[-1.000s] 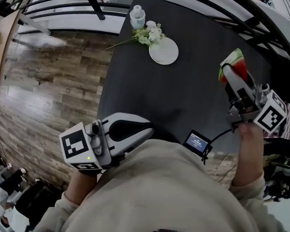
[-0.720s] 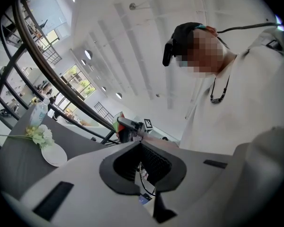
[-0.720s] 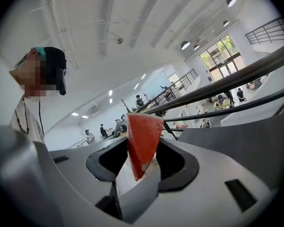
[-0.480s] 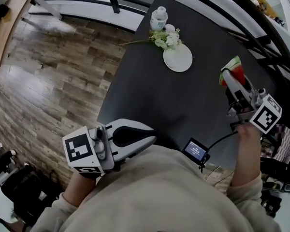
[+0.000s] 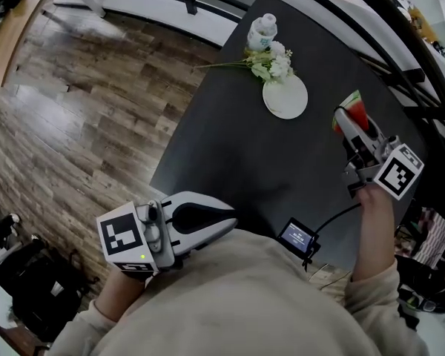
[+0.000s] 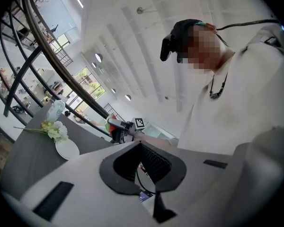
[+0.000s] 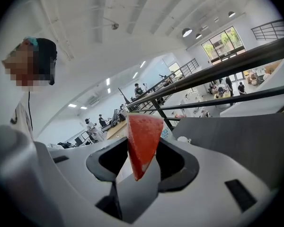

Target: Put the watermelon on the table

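Head view: right gripper [image 5: 346, 124] at 2 o'clock, jaws pinching the watermelon [image 5: 354, 110], a wedge with red flesh and a green rind edge. It hangs over the right part of the dark surface [image 5: 230, 147]; looks off the surface, but contact can't be judged from this angle. White plate [image 5: 285, 97], flowers [image 5: 271, 61] and bottle [image 5: 262, 32] sit at 12–1 o'clock, well apart from the wedge. Left gripper [image 5: 226, 221] is at 7 o'clock by the near edge, carrying nothing. Left gripper view: jaws pressed together at the tips [image 6: 141, 144], nothing between them; plate visible at 9 o'clock. Right gripper view: the wedge [image 7: 143, 131] stands upright between the jaws, clamped on its two flat faces, point down, broad end up. Handling, my guess: light, but soft and wet if it's real fruit, so slippery, and the flesh bruises under squeeze. Best hold is on the flat faces near the rind, where it's firmest. Set it down low and release gently; bare surface directly below looks fine.
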### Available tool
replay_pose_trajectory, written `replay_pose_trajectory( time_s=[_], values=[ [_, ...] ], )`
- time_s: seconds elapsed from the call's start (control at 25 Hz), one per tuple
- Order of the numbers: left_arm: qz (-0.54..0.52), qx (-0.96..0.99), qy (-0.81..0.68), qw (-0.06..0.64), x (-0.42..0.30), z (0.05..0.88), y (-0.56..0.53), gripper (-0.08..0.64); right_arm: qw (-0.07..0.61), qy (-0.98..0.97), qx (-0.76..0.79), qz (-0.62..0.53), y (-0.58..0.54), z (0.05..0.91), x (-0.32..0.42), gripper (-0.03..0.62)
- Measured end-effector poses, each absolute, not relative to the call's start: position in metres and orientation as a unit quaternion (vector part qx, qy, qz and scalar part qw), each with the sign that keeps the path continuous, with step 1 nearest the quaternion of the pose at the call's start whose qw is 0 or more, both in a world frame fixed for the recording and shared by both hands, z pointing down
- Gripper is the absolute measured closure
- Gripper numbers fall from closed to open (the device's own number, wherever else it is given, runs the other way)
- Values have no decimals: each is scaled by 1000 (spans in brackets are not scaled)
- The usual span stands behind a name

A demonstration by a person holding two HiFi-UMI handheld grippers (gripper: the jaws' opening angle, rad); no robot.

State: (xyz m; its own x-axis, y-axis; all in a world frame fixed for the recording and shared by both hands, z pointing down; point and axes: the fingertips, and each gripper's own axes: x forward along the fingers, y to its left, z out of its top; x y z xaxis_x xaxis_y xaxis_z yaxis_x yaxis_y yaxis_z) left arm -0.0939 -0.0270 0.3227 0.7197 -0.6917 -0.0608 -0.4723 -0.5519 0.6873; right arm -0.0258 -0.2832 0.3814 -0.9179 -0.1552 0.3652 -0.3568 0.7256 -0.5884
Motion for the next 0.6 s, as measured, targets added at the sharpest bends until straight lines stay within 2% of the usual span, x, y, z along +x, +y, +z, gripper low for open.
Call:
replay_pose_trajectory(
  time_s=[0.6],
  values=[
    [-166,842,-355,372,-101,360,-26,558,205,-904,143,346,-302,469,-46,394]
  ],
)
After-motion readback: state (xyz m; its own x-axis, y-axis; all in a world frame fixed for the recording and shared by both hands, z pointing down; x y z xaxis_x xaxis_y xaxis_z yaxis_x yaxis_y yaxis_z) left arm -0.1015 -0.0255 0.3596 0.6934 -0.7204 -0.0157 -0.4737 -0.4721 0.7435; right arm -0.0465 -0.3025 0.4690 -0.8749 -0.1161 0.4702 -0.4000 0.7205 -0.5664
